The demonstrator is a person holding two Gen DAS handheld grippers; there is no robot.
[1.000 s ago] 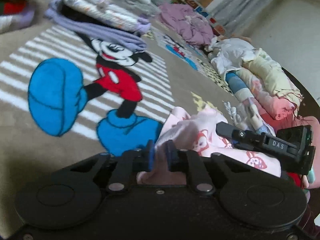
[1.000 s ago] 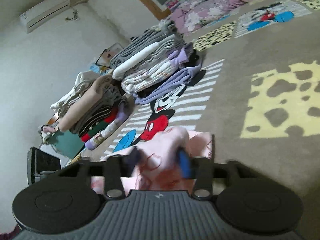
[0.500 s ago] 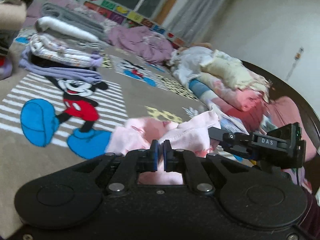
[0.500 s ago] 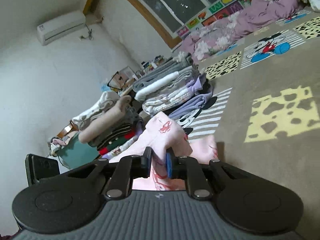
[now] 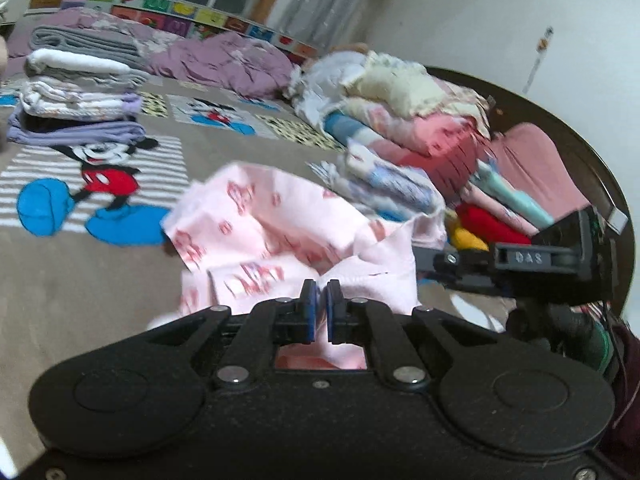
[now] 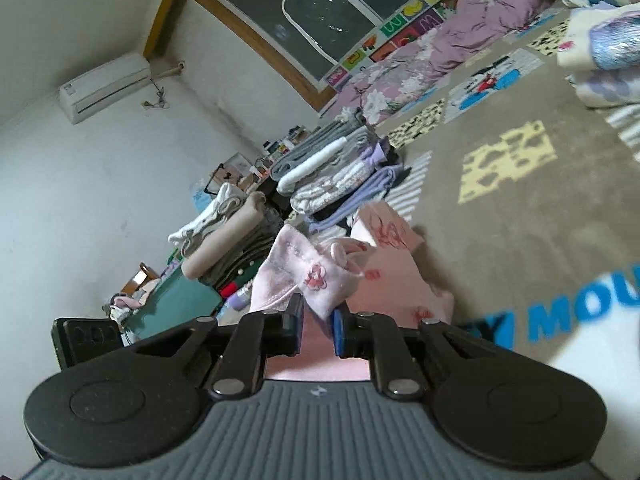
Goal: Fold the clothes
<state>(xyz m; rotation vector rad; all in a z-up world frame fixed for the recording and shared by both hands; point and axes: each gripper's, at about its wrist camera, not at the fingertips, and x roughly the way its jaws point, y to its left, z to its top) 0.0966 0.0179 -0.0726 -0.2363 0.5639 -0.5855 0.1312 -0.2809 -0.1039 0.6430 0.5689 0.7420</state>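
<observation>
A pale pink garment with red prints (image 5: 276, 232) hangs crumpled between both grippers above the brown carpet. My left gripper (image 5: 320, 296) is shut on one edge of it. My right gripper (image 6: 316, 316) is shut on another edge, where the pink garment (image 6: 316, 276) shows a cuff-like end bunched above the jaws. The right gripper (image 5: 460, 264) also shows in the left wrist view, to the right of the cloth.
A stack of folded clothes (image 5: 80, 92) sits at the far left on the Mickey Mouse carpet (image 5: 100, 176). A heap of unfolded clothes (image 5: 400, 120) lies at the right. More folded piles (image 6: 248, 232) stand by the wall. A purple quilt (image 5: 224, 60) lies under the window.
Both grippers have lifted the pink garment higher off the carpet and the cloth has spread open between them. The views have tilted up toward the window and walls.
</observation>
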